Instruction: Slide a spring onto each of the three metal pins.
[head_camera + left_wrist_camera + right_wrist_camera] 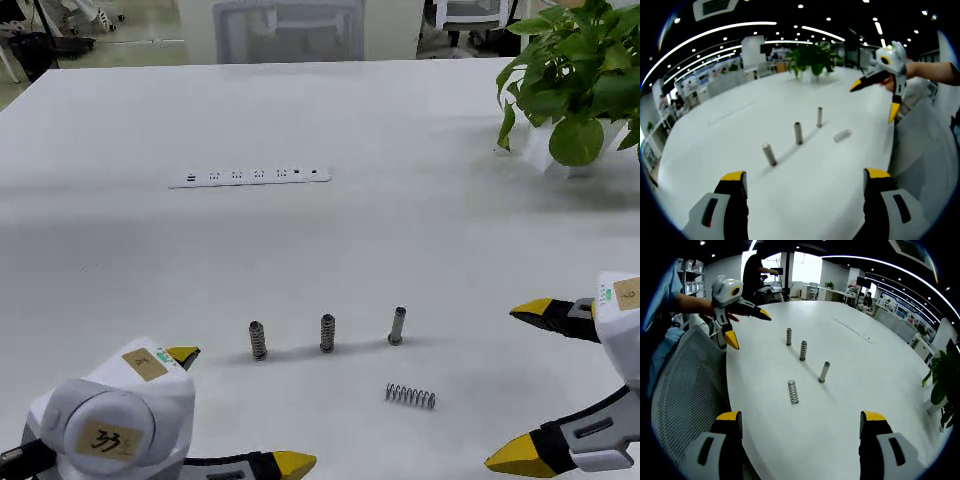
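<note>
Spring: the loose spring lies flat on the bench, just in front of the right pin and not touching it.
Pins: the left pin and the middle pin each carry a spring already; the right pin stands upright and bare.
Left side: the left gripper has its jaws spread wide and empty, over the near edge of the bench and left of the pins.
Right side: the right gripper is also wide and empty, to the right of the loose spring and apart from it.
Risk at pick-up: the coil is small and round, so a pinch off its middle would likely roll or flick it toward the bench edge. A hard squeeze could bend the coils.
Risk at threading: if the spring is held tilted, its end may catch on the pin's top instead of sliding down. A sideways push might tip the pin, since I cannot tell whether it is fixed.
Risk to neighbours: the middle pin stands near the bare one, so a wide jaw could knock it.
Around: a power strip, a plant and a chair sit well apart.
In the way: nothing lies between the right gripper and the loose spring.
</note>
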Tool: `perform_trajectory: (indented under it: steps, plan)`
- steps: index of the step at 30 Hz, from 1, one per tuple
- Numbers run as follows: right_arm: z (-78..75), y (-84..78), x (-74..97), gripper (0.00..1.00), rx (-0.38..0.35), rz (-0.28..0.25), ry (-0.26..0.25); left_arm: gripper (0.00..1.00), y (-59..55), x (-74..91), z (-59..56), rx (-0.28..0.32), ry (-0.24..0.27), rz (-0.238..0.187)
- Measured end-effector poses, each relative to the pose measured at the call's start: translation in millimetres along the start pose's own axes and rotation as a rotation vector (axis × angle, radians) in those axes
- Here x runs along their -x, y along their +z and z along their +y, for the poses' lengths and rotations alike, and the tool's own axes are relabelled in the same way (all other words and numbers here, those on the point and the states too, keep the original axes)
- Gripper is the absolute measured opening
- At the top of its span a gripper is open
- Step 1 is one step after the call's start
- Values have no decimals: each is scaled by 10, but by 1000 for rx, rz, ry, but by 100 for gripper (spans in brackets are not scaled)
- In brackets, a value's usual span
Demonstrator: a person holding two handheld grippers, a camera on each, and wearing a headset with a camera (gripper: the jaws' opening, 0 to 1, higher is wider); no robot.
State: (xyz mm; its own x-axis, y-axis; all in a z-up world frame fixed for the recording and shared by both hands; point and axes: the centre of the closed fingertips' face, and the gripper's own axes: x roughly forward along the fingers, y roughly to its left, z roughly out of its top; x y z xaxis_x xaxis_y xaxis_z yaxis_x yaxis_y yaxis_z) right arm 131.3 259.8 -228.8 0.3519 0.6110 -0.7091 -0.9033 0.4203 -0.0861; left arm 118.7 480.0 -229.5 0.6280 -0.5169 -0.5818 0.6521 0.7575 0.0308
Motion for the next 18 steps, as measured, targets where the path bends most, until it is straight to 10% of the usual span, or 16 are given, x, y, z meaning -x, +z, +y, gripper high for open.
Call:
perform_trajectory:
  steps: [18]
  plan:
    - [25, -238, 239, 99, -94, -23, -51, 93, 314, -517, -455, -226, -210, 2]
